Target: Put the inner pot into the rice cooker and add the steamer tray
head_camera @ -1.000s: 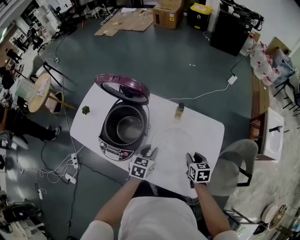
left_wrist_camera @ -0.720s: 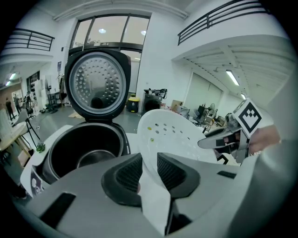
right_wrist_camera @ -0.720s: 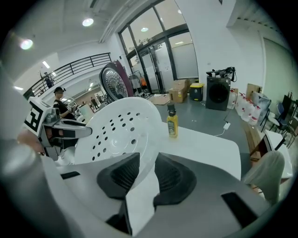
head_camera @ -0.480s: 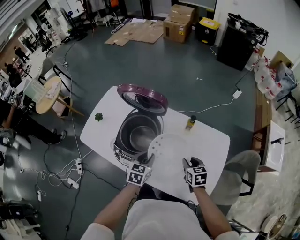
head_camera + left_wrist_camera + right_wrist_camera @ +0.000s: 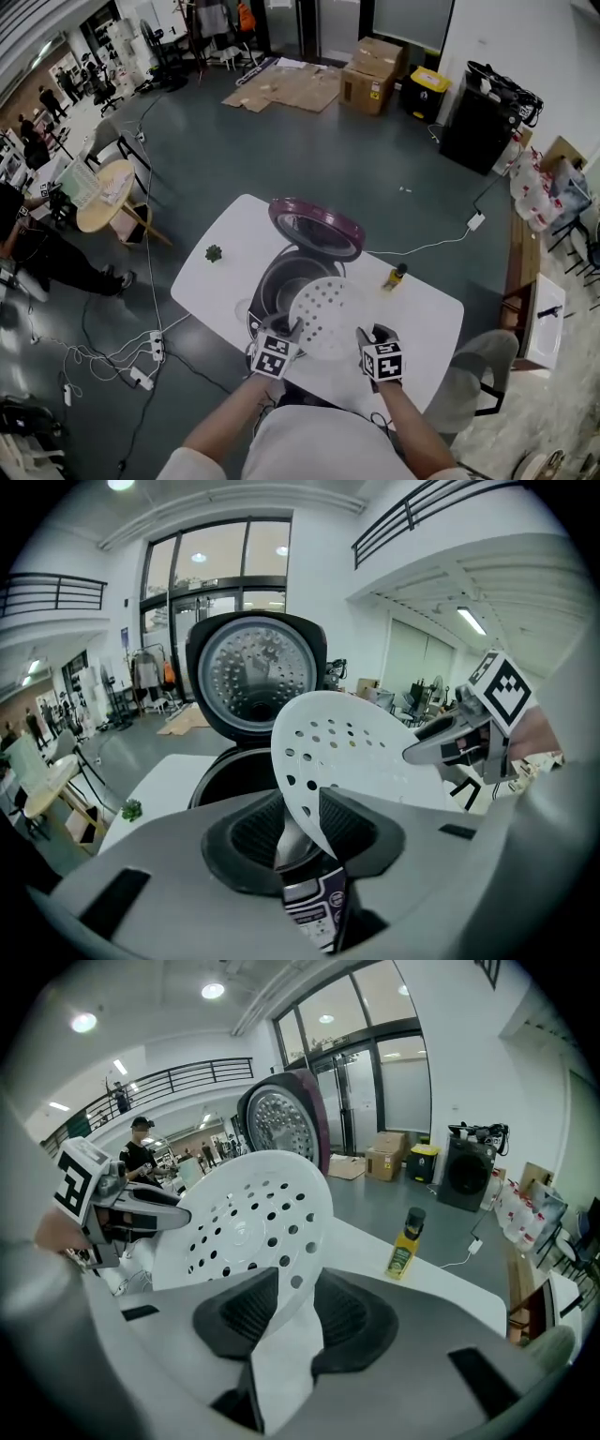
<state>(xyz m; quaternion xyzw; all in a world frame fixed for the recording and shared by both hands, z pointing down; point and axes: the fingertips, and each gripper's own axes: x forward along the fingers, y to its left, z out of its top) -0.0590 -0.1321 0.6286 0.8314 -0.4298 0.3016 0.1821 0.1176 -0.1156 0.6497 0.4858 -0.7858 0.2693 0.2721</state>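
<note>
The steamer tray (image 5: 325, 305) is a white round disc perforated with small holes. It is raised clear of the table (image 5: 223, 281), tilted, and in the head view overlaps the front right part of the cooker opening. The rice cooker (image 5: 265, 298) stands on the white table with its maroon lid (image 5: 316, 228) swung fully open at the rear, and the metal inner pot (image 5: 287, 279) is seated inside the body.

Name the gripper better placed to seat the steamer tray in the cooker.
Left. Both grippers hold the steamer tray by its rim, jaws opening, but the left gripper is beside the rice cooker; the right gripper is farther.
</note>
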